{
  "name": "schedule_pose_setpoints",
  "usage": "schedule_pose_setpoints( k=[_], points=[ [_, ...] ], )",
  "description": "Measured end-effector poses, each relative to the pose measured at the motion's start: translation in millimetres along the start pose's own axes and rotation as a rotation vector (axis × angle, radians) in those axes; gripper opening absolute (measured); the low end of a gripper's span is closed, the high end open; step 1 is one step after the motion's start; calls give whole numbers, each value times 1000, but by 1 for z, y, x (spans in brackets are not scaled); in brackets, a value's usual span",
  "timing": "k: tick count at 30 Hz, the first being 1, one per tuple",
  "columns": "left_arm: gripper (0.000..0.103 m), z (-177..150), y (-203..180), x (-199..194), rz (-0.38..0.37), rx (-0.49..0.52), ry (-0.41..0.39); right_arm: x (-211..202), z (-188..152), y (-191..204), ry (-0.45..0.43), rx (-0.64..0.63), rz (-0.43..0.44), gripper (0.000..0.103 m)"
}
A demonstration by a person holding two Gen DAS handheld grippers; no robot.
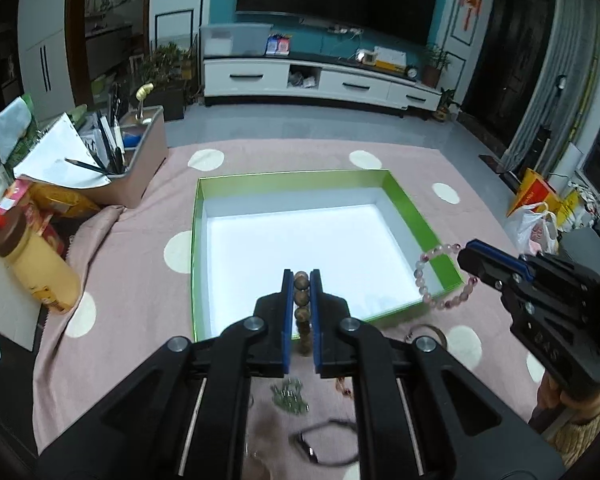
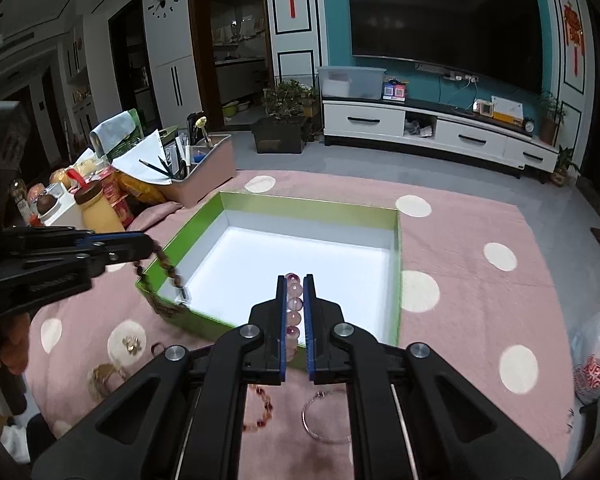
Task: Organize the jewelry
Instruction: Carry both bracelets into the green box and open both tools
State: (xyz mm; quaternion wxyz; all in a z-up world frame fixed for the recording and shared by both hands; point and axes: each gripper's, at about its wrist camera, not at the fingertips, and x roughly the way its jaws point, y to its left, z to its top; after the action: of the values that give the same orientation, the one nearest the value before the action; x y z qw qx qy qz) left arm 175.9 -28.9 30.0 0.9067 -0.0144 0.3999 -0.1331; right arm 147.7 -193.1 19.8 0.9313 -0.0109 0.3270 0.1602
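A green box with a white inside (image 1: 412,208) (image 2: 396,264) sits on the pink dotted cloth. My left gripper (image 1: 301,280) is shut on a brown bead bracelet (image 1: 302,300) above the box's near edge; in the right wrist view the left gripper (image 2: 148,246) shows at the box's left corner with the brown bracelet (image 2: 166,268) hanging. My right gripper (image 2: 294,280) is shut on a pink bead bracelet (image 2: 294,304); in the left wrist view the right gripper (image 1: 470,252) holds the pink bracelet (image 1: 424,280) at the box's right corner.
More jewelry lies on the cloth near me: a clear bangle (image 2: 326,416), a red bead bracelet (image 2: 260,408), a gold piece (image 2: 132,344), a dark band (image 1: 328,440). A pink organizer (image 1: 140,168), a bottle (image 1: 36,268) and snacks stand at the left.
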Motion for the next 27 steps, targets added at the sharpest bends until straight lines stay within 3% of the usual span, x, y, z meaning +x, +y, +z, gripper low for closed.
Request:
schedule_pose_setpoints(
  k=[9, 10, 11, 13, 15, 20, 27],
  points=[
    [7, 17, 8, 65, 42, -33, 97, 65, 4, -12, 106, 67, 49, 7],
    [8, 16, 9, 72, 54, -34, 114, 70, 4, -15, 117, 78, 39, 10],
    [9, 16, 11, 75, 69, -35, 119, 73, 3, -19, 125, 91, 19, 22],
    [29, 14, 13, 77, 87, -28, 123, 72, 0, -28, 116, 124, -28, 38],
    [46, 12, 16, 72, 99, -23, 107, 64, -4, -37, 101, 152, -32, 40],
    [53, 6, 27, 52, 115, -27, 71, 36, -19, -50, 80, 172, -54, 40],
    [72, -15, 36, 19, 143, -37, 50, 0, -42, -55, 68, 198, -56, 45]
  ],
)
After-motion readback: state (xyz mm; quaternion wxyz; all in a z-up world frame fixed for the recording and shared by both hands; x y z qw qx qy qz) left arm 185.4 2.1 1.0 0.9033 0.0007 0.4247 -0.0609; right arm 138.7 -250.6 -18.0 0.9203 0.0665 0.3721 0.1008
